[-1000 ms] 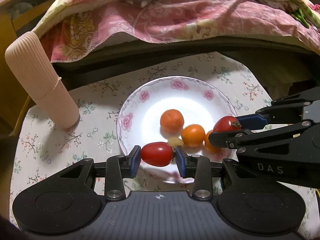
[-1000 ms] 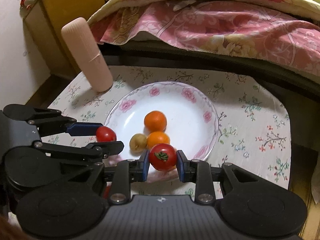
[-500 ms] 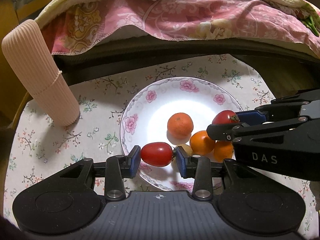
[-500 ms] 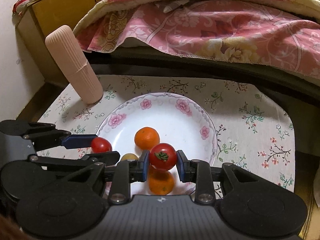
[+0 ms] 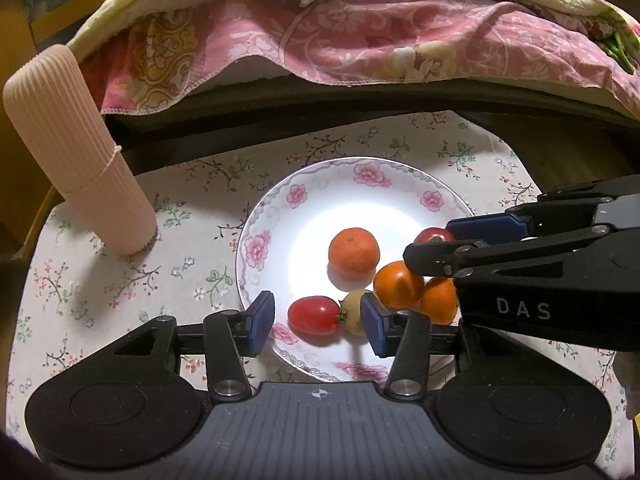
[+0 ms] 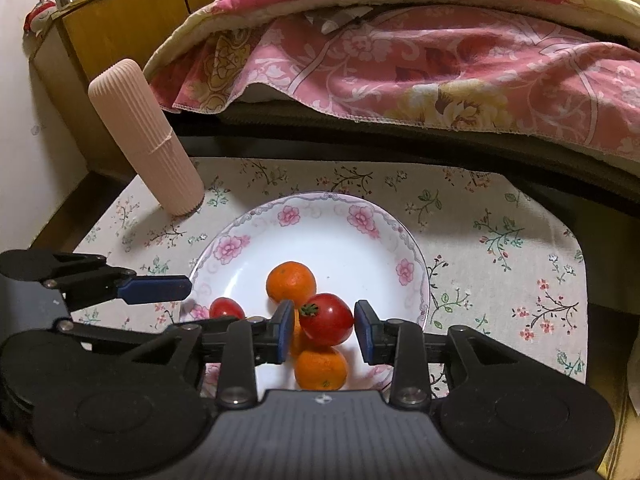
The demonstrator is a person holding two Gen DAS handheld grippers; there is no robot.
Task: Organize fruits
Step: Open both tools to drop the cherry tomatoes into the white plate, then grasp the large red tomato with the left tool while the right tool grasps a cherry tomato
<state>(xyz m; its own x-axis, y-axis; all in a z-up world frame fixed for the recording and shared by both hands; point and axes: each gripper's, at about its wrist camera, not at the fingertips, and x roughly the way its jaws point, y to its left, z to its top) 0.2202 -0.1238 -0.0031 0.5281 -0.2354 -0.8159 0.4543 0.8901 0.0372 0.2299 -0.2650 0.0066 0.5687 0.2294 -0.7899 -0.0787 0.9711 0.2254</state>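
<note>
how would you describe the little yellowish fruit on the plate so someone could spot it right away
Find the white plate with pink flowers on the floral cloth. At its near edge, between the left gripper pads, an oval red tomato lies; the yellowish fruit touches its right end. It is the palest and smallest piece, unlike the orange citrus behind.

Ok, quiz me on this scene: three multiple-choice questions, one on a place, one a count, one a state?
1. Where is the oblong red tomato? A) on the flowered cloth B) on the plate C) atop the ribbed tube
2. How many orange fruits are on the plate? A) one B) three C) six
3. The left fingers are: A) clamped on the tomato B) gripping the plate rim C) apart, clear of the tomato
Answers: B, it lies on the plate; B, three show; C, gaps either side, the fingers having just opened further.
</note>
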